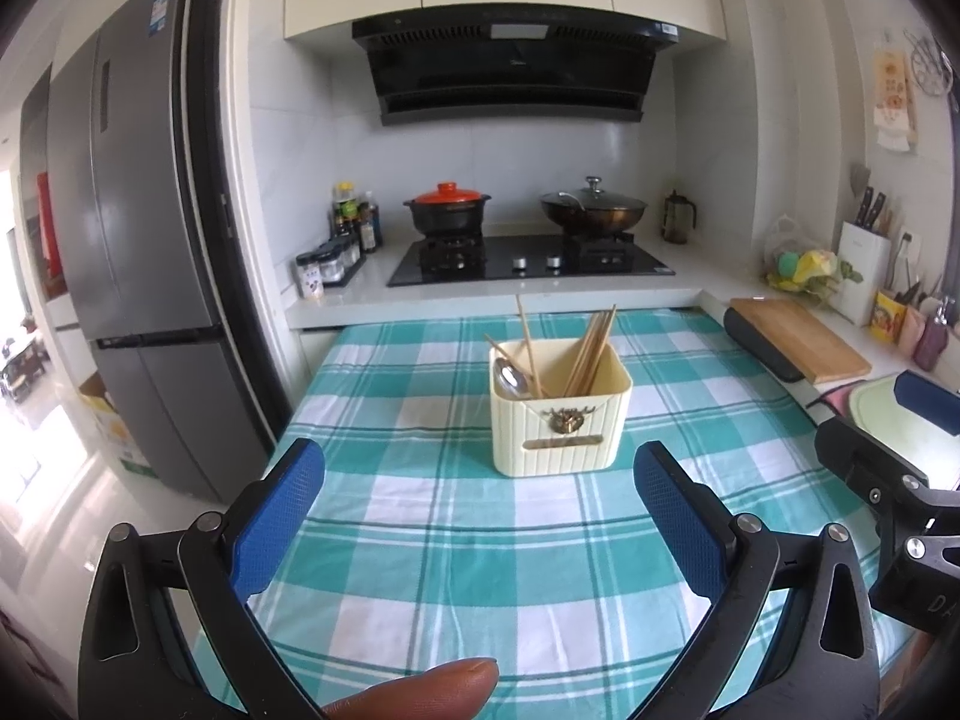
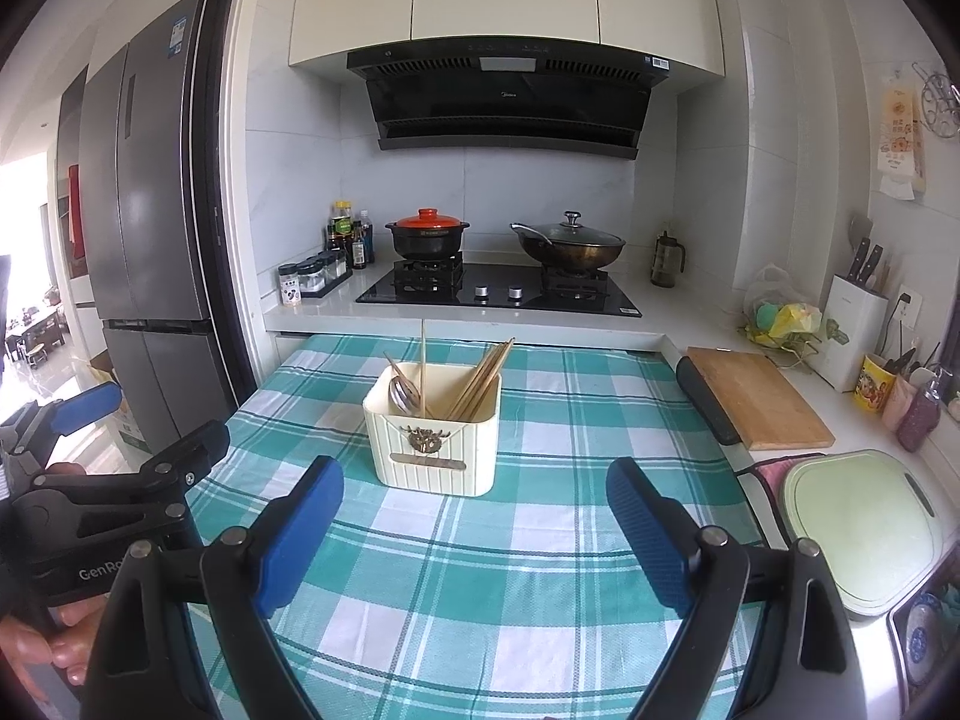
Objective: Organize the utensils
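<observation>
A cream ribbed utensil box (image 1: pixel 561 420) (image 2: pixel 433 441) stands on the green-and-white checked cloth (image 1: pixel 432 546) (image 2: pixel 480 570). Wooden chopsticks (image 1: pixel 591 351) (image 2: pixel 480 378) lean in its right half, and a metal spoon (image 1: pixel 510 378) (image 2: pixel 403 393) rests in its left half with another chopstick or two. My left gripper (image 1: pixel 480 468) hovers open short of the box, nothing between its blue pads. My right gripper (image 2: pixel 474 480) is open too, just in front of the box and empty. Each gripper shows at the edge of the other's view.
Behind the cloth is a white counter with a black hob (image 1: pixel 528 261), a red-lidded pot (image 1: pixel 447 210) and a lidded wok (image 1: pixel 594 210). A wooden cutting board (image 2: pixel 756 396), a pale green board (image 2: pixel 864 528) and a knife block (image 2: pixel 852 324) lie right. A grey fridge (image 1: pixel 138 252) stands left.
</observation>
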The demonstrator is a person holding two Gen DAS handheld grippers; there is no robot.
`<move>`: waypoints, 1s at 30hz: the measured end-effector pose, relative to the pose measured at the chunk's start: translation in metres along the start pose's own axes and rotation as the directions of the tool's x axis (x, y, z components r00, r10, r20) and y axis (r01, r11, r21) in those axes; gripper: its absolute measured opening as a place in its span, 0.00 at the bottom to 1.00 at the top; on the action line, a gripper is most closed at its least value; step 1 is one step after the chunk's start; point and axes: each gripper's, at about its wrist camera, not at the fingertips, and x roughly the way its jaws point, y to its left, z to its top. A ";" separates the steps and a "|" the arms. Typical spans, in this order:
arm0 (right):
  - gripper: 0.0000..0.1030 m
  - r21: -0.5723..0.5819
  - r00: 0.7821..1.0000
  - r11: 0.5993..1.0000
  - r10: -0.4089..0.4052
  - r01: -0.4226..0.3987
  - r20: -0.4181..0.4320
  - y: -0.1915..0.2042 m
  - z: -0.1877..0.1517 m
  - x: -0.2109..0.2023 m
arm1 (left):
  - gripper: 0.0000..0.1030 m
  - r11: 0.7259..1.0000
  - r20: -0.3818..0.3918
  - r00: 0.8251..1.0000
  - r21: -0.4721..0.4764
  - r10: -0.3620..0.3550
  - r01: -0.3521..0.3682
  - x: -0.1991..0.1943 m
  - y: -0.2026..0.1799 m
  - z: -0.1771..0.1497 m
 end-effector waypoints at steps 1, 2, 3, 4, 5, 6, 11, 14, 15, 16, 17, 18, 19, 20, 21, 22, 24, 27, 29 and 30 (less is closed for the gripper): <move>0.88 0.000 1.000 1.000 -0.003 0.003 0.000 -0.001 0.000 0.000 | 1.00 1.000 0.000 1.000 0.000 -0.001 0.001 0.000 0.000 0.000; 0.88 0.000 1.000 1.000 -0.005 0.005 0.000 -0.001 0.001 0.000 | 1.00 1.000 -0.001 1.000 0.000 -0.002 0.002 0.000 -0.001 0.000; 0.88 -0.001 1.000 1.000 -0.008 0.008 0.001 0.000 0.001 0.000 | 1.00 1.000 -0.001 1.000 0.000 -0.002 0.002 0.001 -0.001 0.001; 0.88 -0.002 1.000 1.000 -0.012 0.012 0.003 -0.001 0.001 0.000 | 1.00 1.000 -0.001 1.000 0.001 -0.002 0.002 0.001 -0.001 0.001; 0.88 -0.002 1.000 1.000 -0.015 0.015 0.004 -0.001 0.001 -0.001 | 1.00 1.000 -0.003 1.000 0.001 -0.003 0.003 0.001 -0.001 0.001; 0.88 -0.003 1.000 1.000 -0.018 0.018 0.005 -0.001 0.001 -0.001 | 1.00 1.000 -0.004 1.000 0.000 -0.005 0.005 0.001 -0.001 0.000; 0.88 -0.005 1.000 1.000 -0.024 0.024 0.006 -0.001 0.000 -0.002 | 1.00 1.000 -0.009 1.000 0.000 -0.001 0.001 0.002 0.000 -0.001; 0.88 -0.008 1.000 1.000 -0.027 0.027 0.005 0.000 0.000 -0.002 | 1.00 1.000 -0.010 1.000 0.000 0.003 -0.003 0.002 0.000 -0.001; 0.88 -0.009 1.000 1.000 -0.028 0.028 0.004 0.000 0.000 -0.002 | 1.00 1.000 -0.010 1.000 0.000 0.003 -0.003 0.002 0.000 -0.002; 0.88 -0.011 1.000 1.000 -0.030 0.030 0.003 0.000 0.000 -0.001 | 1.00 1.000 -0.010 1.000 0.000 0.002 -0.002 0.002 0.000 -0.002; 0.88 -0.012 0.999 0.999 -0.031 0.031 0.003 0.000 0.000 -0.001 | 1.00 1.000 -0.011 1.000 0.000 0.002 -0.002 0.002 0.000 -0.002; 0.88 -0.012 0.999 0.999 -0.033 0.033 0.003 0.001 -0.001 -0.001 | 1.00 1.000 -0.011 1.000 0.000 0.002 -0.002 0.002 0.000 -0.002; 0.88 -0.013 0.999 0.999 -0.034 0.034 0.002 0.001 -0.001 -0.001 | 1.00 1.000 -0.011 1.000 0.000 0.001 -0.001 0.002 0.000 -0.002; 0.88 -0.014 0.999 0.999 -0.035 0.035 0.002 0.002 -0.001 -0.001 | 1.00 1.000 -0.010 1.000 0.000 0.002 -0.002 0.002 0.000 -0.002; 0.88 -0.015 0.999 0.999 -0.035 0.035 0.002 0.002 -0.001 -0.001 | 1.00 1.000 -0.009 1.000 0.000 0.002 -0.002 0.002 0.000 -0.002; 0.88 -0.014 0.999 0.999 -0.035 0.035 0.002 0.002 -0.001 -0.001 | 1.00 1.000 -0.008 1.000 0.000 0.001 -0.001 0.002 0.000 -0.002; 0.88 -0.017 0.999 0.999 -0.035 0.036 0.003 0.002 -0.001 0.000 | 1.00 1.000 -0.009 1.000 0.001 -0.002 0.002 0.001 0.000 -0.003; 0.88 -0.021 0.999 0.999 -0.039 0.039 0.004 0.002 0.000 0.000 | 1.00 1.000 -0.008 1.000 0.003 -0.003 0.003 0.001 0.000 -0.003; 0.88 -0.023 0.999 0.999 -0.040 0.040 0.006 0.002 0.000 0.000 | 1.00 1.000 -0.008 1.000 0.001 -0.002 0.002 0.001 0.000 -0.003; 0.88 -0.024 0.999 0.999 -0.041 0.041 0.007 0.002 -0.001 0.000 | 1.00 1.000 -0.008 1.000 0.001 -0.003 0.003 0.001 0.000 -0.003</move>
